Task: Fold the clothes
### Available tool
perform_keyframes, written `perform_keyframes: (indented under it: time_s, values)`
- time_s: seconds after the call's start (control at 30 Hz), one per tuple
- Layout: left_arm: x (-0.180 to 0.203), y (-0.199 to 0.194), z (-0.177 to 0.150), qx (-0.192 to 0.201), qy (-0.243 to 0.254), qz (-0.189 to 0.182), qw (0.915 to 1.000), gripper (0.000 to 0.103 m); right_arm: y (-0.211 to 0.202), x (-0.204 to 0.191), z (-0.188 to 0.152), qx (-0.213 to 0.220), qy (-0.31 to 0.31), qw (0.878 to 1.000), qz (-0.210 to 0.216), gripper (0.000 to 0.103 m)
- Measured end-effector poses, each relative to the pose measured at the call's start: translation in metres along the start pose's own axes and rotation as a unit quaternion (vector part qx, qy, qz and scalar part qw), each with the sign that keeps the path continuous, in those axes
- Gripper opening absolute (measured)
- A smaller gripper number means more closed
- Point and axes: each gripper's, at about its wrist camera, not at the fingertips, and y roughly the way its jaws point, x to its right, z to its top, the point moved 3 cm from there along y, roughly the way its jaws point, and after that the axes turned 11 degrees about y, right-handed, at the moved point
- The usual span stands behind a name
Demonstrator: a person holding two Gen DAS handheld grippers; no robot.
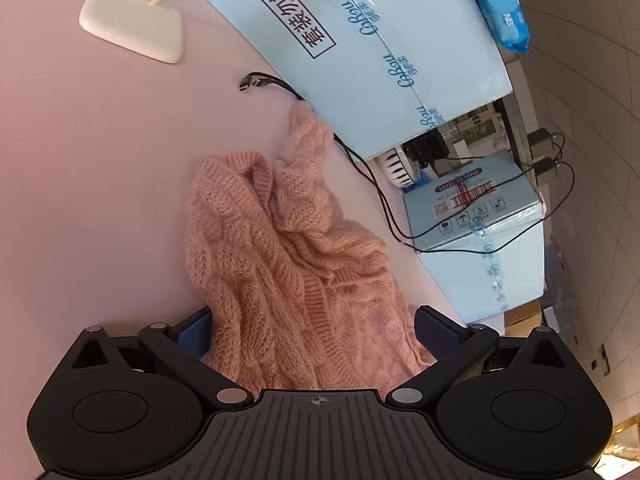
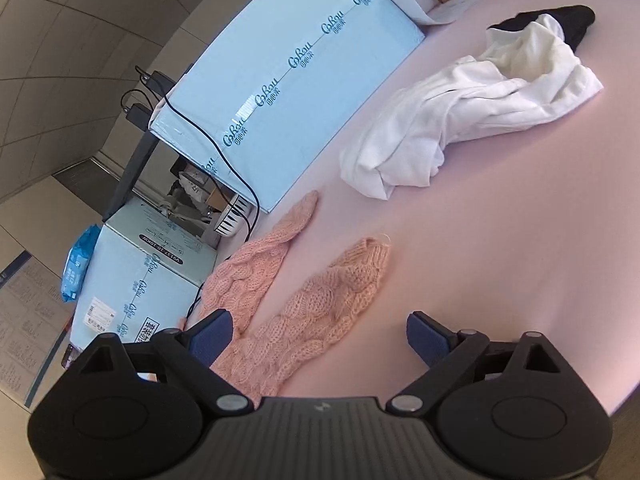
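Pink cable-knit sweater (image 1: pixel 280 264) being approached for folding on the pink tabletop (image 1: pixel 100 184).

The sweater is lying crumpled at lower centre of the left wrist view, bunched between the parted jaws of the left gripper (image 1: pixel 312 332), not yet clamped. In the right wrist view its sleeves are lying lower left, and the right gripper (image 2: pixel 320 336) is being held with jaws apart, one pad beside the knit. The soft, light, stretchy knit is best pinched at ribbed hem or cuffs.
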Motion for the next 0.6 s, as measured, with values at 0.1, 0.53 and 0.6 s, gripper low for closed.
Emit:
perform_keyframes:
  time_s: [0.1,0.53,0.6]
  values:
    - [-0.003,0.007,-0.010,-0.022,-0.018,-0.002,0.9996,0.017,0.027,-0.015,-0.005,0.033,-0.057,0.997,-0.033,0.087]
    - [-0.011,-0.077,-0.038,-0.029,-0.098,0.039,0.9939,0.018,-0.017,-0.011,-0.006,0.011,-0.043,0.998,-0.037,0.006]
    - [-0.028,-0.082,-0.052,-0.048,-0.150,0.047,0.9863,0.036,-0.015,-0.006,-0.013,-0.012,-0.061,0.996,-0.066,0.015]
